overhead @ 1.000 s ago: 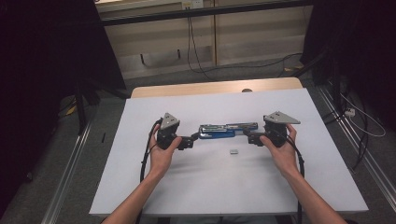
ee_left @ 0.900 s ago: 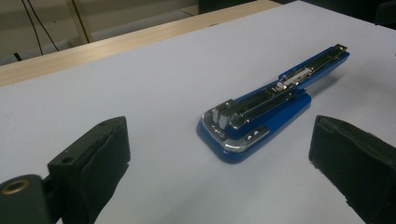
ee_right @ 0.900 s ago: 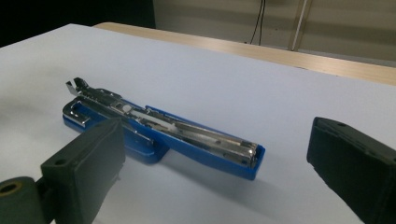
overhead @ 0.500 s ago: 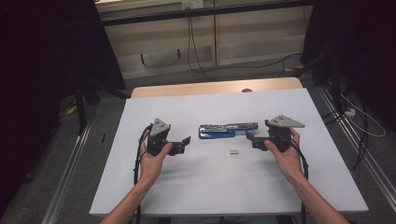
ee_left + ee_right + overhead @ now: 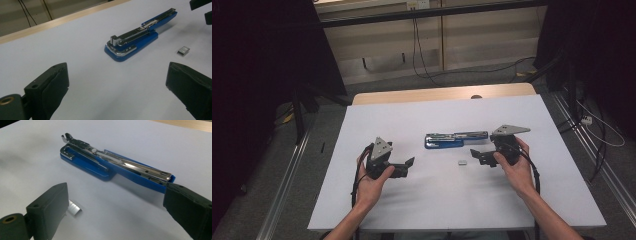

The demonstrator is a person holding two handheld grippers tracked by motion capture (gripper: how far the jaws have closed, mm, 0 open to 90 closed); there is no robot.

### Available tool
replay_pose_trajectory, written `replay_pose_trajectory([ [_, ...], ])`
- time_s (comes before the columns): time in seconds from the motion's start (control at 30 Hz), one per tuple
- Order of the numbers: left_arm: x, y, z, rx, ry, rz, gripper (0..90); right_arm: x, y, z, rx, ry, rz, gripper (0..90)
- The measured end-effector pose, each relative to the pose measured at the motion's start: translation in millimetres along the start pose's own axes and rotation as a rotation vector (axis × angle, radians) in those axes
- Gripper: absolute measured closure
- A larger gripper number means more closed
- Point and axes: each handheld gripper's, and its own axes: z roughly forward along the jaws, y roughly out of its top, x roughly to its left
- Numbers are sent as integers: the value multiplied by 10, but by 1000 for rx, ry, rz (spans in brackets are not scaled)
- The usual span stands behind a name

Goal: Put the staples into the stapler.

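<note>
The left gripper [image 5: 411, 162] is spread wide and holds nothing; in the left gripper view its two black jaws stand far apart over bare white table [image 5: 82, 75]. The right gripper [image 5: 475, 154] is spread too, also empty, and in its own view the small block of staples [image 5: 74, 208] lies just beside one jaw, partly hidden behind it, while the other jaw sits near the far end of the stapler [image 5: 112, 167].

The blue stapler [image 5: 454, 139] lies flat on the table, between the two grippers and a little farther from the person than either. It is swung fully open: the blue base points one way, the blue top the other, and the metal staple channel lies bare and facing up. The block of staples [image 5: 463, 162] rests on the table on the near side of the stapler, apart from it and close to the right gripper's tips. From the left gripper view the same block [image 5: 183, 50] sits well to the side of the stapler [image 5: 140, 35].

As a judgement, the work looks like loading the stapler, and it is at an early to middle point. The stapler is already open and ready. What is left, as far as the pictures show: pick up the staples, most likely with the right gripper since it is nearest, lay them in the channel, and close the top down. Whether any staples already sit in the channel cannot be told.
</note>
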Motion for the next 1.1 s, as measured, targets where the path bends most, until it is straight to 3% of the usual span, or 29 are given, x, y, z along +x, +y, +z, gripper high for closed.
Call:
replay_pose_trajectory([
  [0.13, -2, -64, -99, -4, 6, -13, 48, 34, 32, 4, 5, 39, -4, 60],
  [0.47, 58, -254, -389, -5, 70, -49, 46, 77, 52, 62, 64, 104, -17, 59],
  [0.7, 10, -336, -570, -19, 48, -72, 42, 138, 76, 97, 98, 139, -56, 87],
  [0.87, -26, -416, -666, -34, 35, -89, 42, 190, 74, 154, 138, 173, -117, 87],
  [0.93, -51, -429, -670, -22, 23, -87, 42, 215, 71, 190, 132, 165, -122, 89],
  [1.03, -80, -441, -655, -26, 23, -47, 44, 243, 84, 230, 152, 195, -140, 96],
  [1.1, -81, -450, -633, -11, 10, -59, 43, 254, 97, 252, 160, 197, -155, 135],
])
